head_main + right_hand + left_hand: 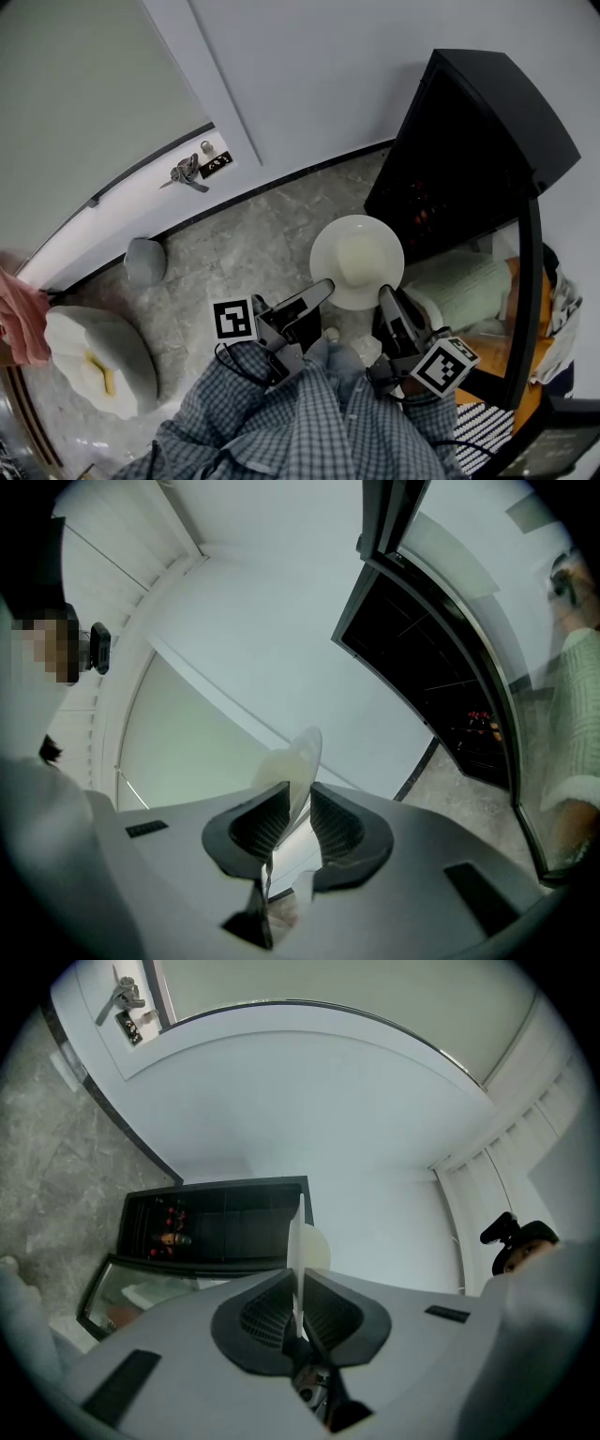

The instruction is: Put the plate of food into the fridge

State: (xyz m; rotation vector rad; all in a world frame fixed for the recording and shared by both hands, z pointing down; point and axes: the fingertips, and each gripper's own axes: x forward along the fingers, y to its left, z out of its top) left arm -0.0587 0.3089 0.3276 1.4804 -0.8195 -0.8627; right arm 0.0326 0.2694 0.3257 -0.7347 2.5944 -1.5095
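Grey marbled tile floor (248, 248), plain white wall (319, 84) with a dark skirting strip (281, 181) — white door (131, 202) on the left with a metal lever handle (187, 174). Small grey round thing (145, 261) sits by it.

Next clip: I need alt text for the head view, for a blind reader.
Seen from above, a white plate of pale food is gripped at its near rim by the left claw and the right claw, over a grey stone floor. A black fridge stands open beyond it to the right, its glass door swung toward the person.
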